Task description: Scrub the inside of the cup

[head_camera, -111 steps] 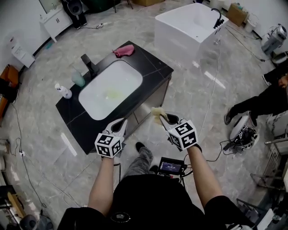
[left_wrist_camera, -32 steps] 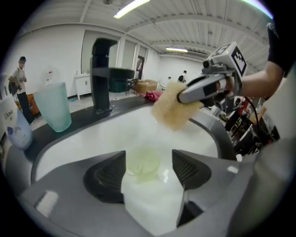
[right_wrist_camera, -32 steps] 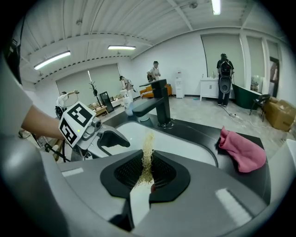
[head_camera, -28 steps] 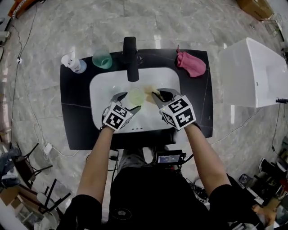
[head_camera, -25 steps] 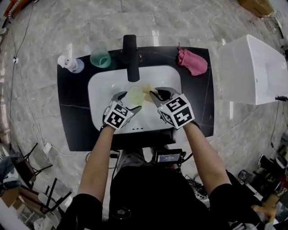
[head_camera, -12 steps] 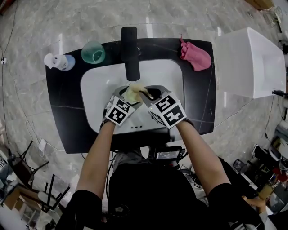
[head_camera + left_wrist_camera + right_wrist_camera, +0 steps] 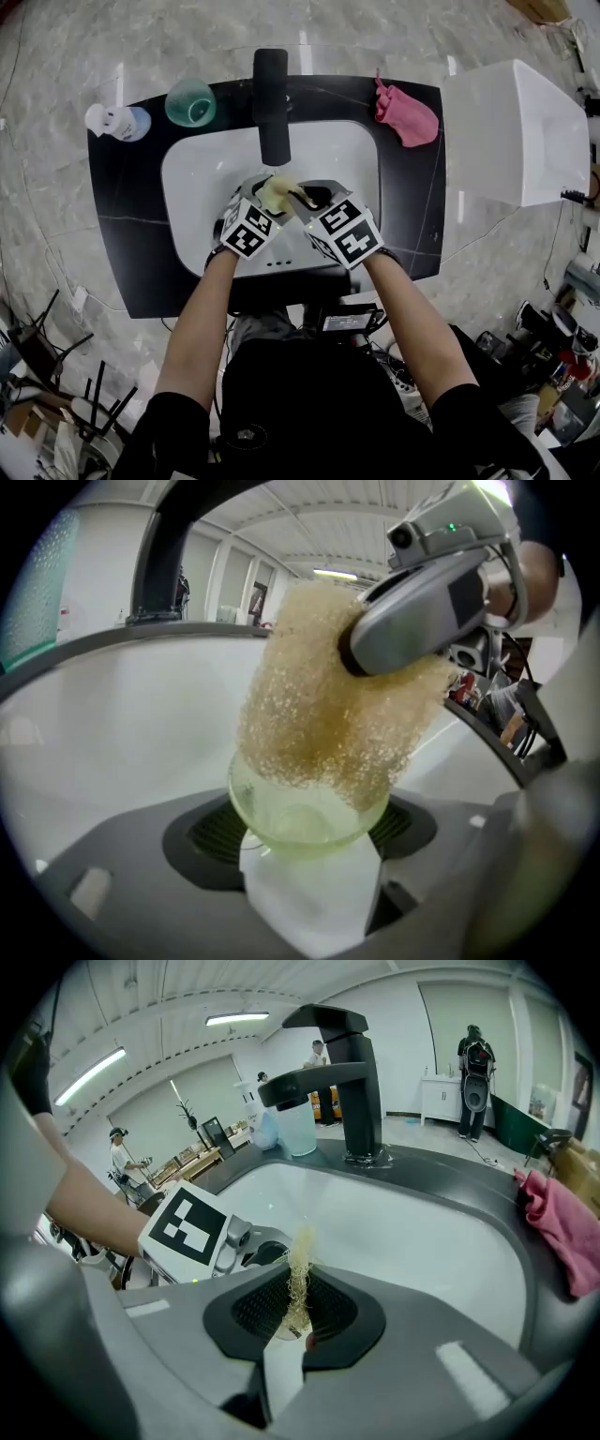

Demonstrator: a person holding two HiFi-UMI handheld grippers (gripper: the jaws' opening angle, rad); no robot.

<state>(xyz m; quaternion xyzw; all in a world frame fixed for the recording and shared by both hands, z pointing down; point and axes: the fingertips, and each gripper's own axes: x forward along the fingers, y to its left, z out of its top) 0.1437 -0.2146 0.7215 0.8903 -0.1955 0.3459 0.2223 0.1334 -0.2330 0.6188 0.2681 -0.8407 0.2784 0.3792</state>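
The translucent pale-green plastic cup [image 7: 298, 819] hangs over the white sink basin [image 7: 187, 192]. It is gripped across its lower wall by the left gripper [image 7: 262, 200], whose jaws have just been closing a little and press its sides. It looks light, thin-walled and probably slick when wet, so a low hold with a modest squeeze suits it and leaves the mouth free. The coarse tan fibrous scrubbing sponge [image 7: 328, 705], soft and squashable, is pinched thin in the right gripper [image 7: 298, 1312]. Its lower end seems to sit inside the rim, though overlap hides how deep.
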